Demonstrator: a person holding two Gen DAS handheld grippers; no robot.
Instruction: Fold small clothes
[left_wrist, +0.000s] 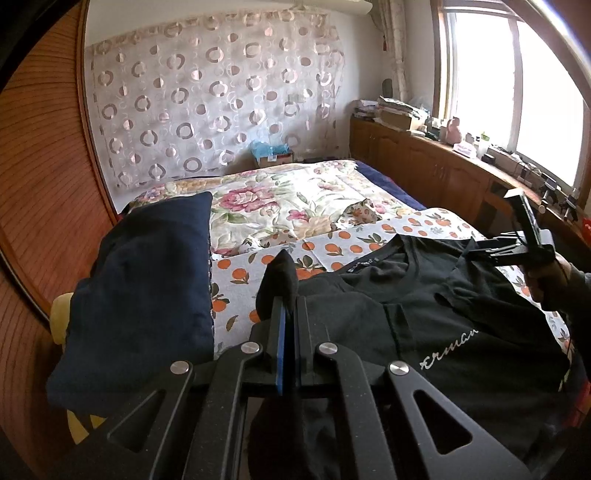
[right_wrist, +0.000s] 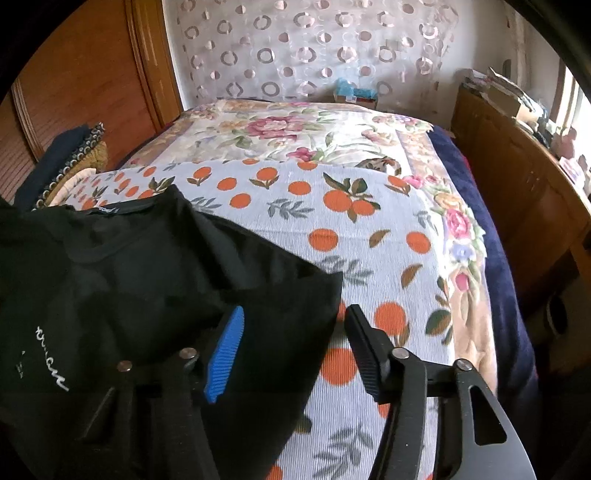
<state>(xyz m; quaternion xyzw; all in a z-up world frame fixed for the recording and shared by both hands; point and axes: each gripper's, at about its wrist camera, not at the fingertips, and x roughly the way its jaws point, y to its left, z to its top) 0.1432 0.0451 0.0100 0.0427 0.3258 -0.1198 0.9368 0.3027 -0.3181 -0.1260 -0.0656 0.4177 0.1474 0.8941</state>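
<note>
- The black T-shirt (left_wrist: 443, 332) lies front up on the orange-print sheet (right_wrist: 369, 236) spread over the bed, collar toward the far wall, white script lettering showing on the chest.
- The left gripper (left_wrist: 286, 306) has its jaws pressed together on a pinch of black cloth at the shirt's left side; a tuft sticks up past the tips.
- The right gripper (right_wrist: 291, 332) has its jaws spread wide, holding nothing, one over the shirt's right sleeve edge and the other over bare sheet.
- Judged from the creases, the right sleeve looks partly turned in over the body, so a first side fold may be started, though I cannot tell for sure.
- Left to do: bring in the left side, then fold the shirt across its length.
- A dark navy folded garment (left_wrist: 147, 288) rests on a pile at the left, likely finished work.
</note>
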